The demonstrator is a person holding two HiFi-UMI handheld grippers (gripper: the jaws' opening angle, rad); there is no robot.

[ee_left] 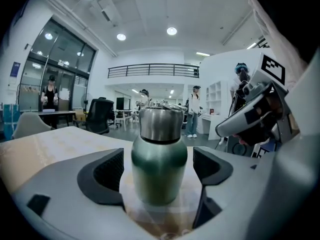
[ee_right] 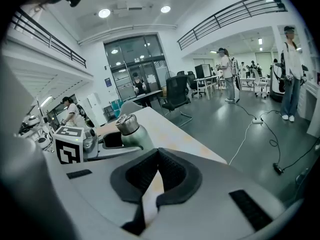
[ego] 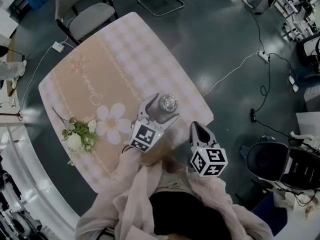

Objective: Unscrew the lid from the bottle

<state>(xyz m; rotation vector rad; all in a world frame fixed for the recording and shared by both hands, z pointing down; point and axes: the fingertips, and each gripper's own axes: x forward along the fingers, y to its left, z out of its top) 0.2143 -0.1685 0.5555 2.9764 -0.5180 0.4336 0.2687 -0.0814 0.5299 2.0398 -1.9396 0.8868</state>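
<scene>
My left tongs (ego: 161,110) stand wide open around the rounded green metal bottle (ee_left: 159,169), with a pad on either side of its body and neither touching it. Its brushed steel lid (ee_left: 161,125) sits above them. My right tongs (ee_right: 157,164) are closed on nothing, off to the bottle's right. The edge of the pink checked bench (ego: 100,59) lies near the bottle. If I clamp loosely or off-centre, the slick body may spin with the lid or tip.

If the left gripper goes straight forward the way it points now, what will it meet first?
The green bottle. It stands upright directly ahead, between the open jaws of the left gripper. The pads do not seem to press on it, though how deep it sits between them is hard to judge.
</scene>
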